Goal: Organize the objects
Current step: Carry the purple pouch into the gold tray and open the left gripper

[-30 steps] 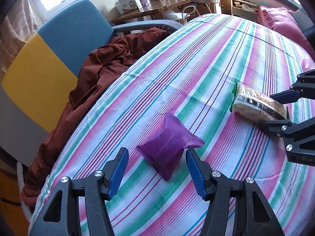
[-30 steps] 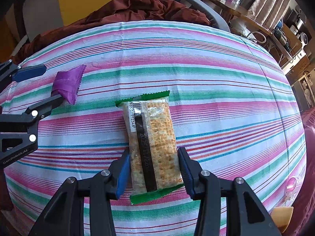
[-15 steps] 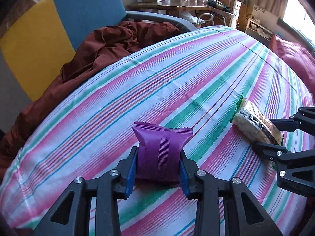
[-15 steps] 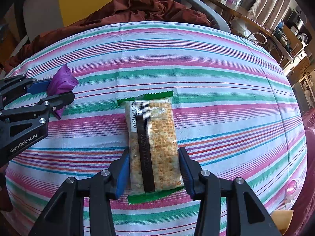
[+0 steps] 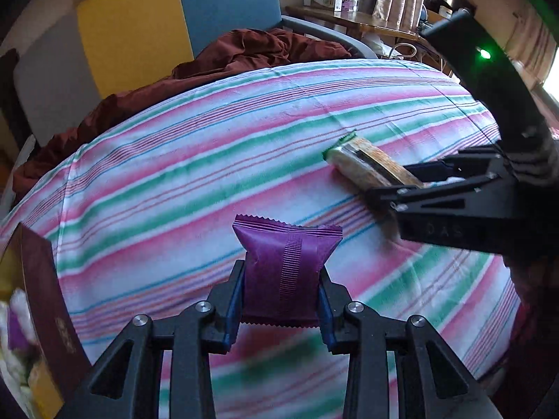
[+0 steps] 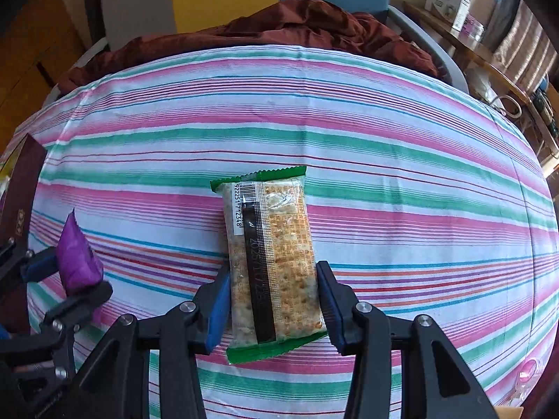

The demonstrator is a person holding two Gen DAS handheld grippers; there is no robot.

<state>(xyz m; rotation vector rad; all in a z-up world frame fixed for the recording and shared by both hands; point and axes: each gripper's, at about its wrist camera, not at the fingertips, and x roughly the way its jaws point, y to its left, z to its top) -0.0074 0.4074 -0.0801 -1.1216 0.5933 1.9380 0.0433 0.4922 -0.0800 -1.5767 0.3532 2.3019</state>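
My left gripper (image 5: 281,300) is shut on a purple snack packet (image 5: 284,269) and holds it above the striped bedsheet (image 5: 209,160). The packet also shows in the right wrist view (image 6: 75,258). My right gripper (image 6: 274,302) is shut on a green-edged cracker packet (image 6: 272,255), which lies lengthwise between the blue pads (image 6: 218,305). In the left wrist view the cracker packet (image 5: 367,164) sits at the right, in the right gripper (image 5: 412,181).
A dark red box (image 5: 45,300) with small items inside stands at the left edge, also showing in the right wrist view (image 6: 21,199). A maroon blanket (image 5: 216,66) lies at the far side against a yellow and blue headboard (image 5: 174,17). A desk (image 5: 367,21) stands behind.
My left gripper closed on the purple packet, lifted it and swung left, bringing the dark red box into view. My right gripper closed on the cracker packet.
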